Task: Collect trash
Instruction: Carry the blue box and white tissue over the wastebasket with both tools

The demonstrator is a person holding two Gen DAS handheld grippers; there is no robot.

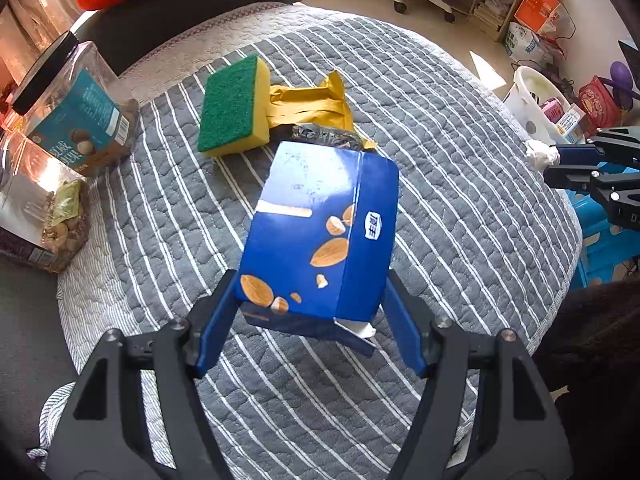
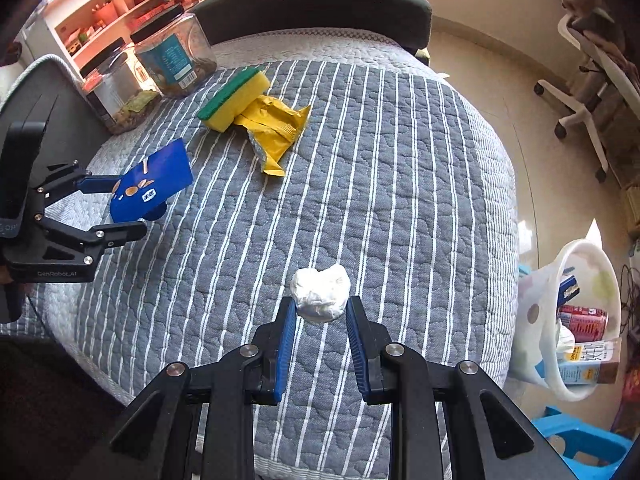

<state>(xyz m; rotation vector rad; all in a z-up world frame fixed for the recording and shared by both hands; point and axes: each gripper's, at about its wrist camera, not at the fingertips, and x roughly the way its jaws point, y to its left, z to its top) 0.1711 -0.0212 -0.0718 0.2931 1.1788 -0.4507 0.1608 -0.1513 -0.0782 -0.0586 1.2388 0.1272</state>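
My left gripper (image 1: 310, 296) is shut on a blue snack box (image 1: 320, 228) printed with almonds and holds it above the striped quilt (image 1: 440, 160); the box also shows in the right wrist view (image 2: 150, 186). My right gripper (image 2: 320, 308) is shut on a crumpled white paper ball (image 2: 320, 294), also seen at the right edge of the left wrist view (image 1: 541, 154). A crumpled yellow wrapper (image 2: 276, 128) lies on the quilt beside a green-and-yellow sponge (image 2: 234, 98).
A white trash basket (image 2: 592, 264) holding cans and cartons stands on the floor at the right. Two clear jars with black lids (image 2: 172, 56) sit at the quilt's far left. A blue stool (image 2: 576, 440) and an office chair (image 2: 580, 92) are on the floor.
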